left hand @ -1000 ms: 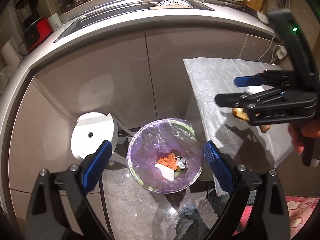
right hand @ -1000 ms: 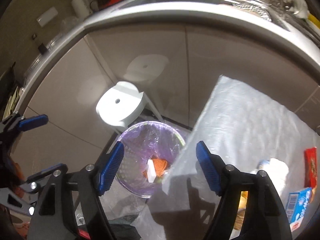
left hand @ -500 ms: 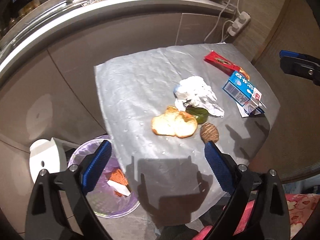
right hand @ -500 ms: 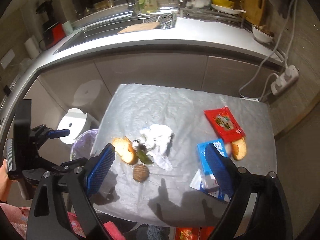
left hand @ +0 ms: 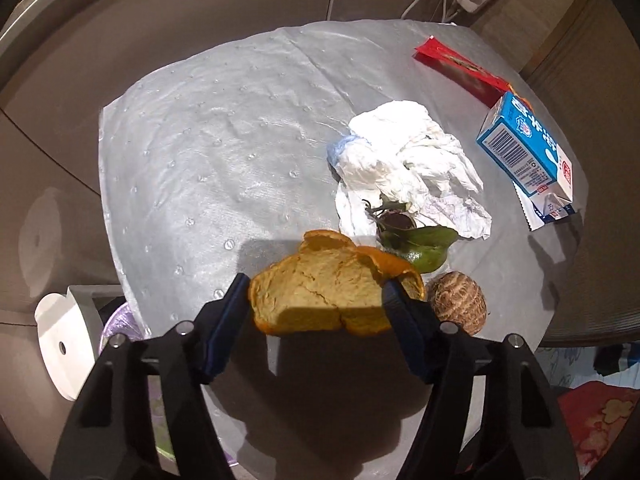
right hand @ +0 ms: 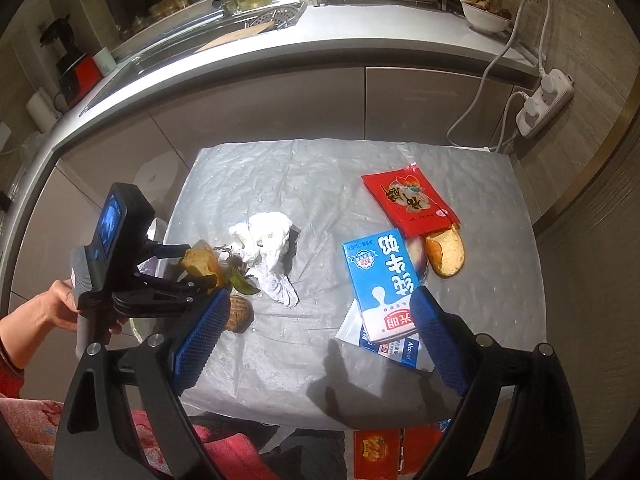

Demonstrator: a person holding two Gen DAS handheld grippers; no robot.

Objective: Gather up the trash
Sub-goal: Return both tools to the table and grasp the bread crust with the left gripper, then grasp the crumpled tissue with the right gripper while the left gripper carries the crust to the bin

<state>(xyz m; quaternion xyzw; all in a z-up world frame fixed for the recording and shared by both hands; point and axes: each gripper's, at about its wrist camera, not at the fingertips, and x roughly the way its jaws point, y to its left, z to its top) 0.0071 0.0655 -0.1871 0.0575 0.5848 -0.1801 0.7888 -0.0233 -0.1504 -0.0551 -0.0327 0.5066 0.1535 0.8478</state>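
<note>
The right gripper [right hand: 316, 332] has black angular plastic arms, each with a silver screw head, ending in blue cross-hatched pads [right hand: 199, 338]. The left gripper [left hand: 316, 304] is built alike; behind its fingers a black camera block carries a small blue-lit screen [right hand: 109, 222]. The hand [right hand: 66, 306] on its grey grip wears a red sleeve [right hand: 8, 370].

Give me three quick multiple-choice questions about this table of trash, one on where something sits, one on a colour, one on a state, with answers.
1. Where is the brown nut?
A. beside the crumpled tissue
B. under the red packet
C. on the counter

2. What colour is the milk carton?
A. green
B. blue and white
C. yellow

3. What is the left tool doing?
A. open and empty
B. closed on the orange peel
C. gripping the carton

Answers: 1 A, it lies just below the tissue; 2 B, blue faces, white ends; 3 B, both pads meet the peel's edges.
</note>
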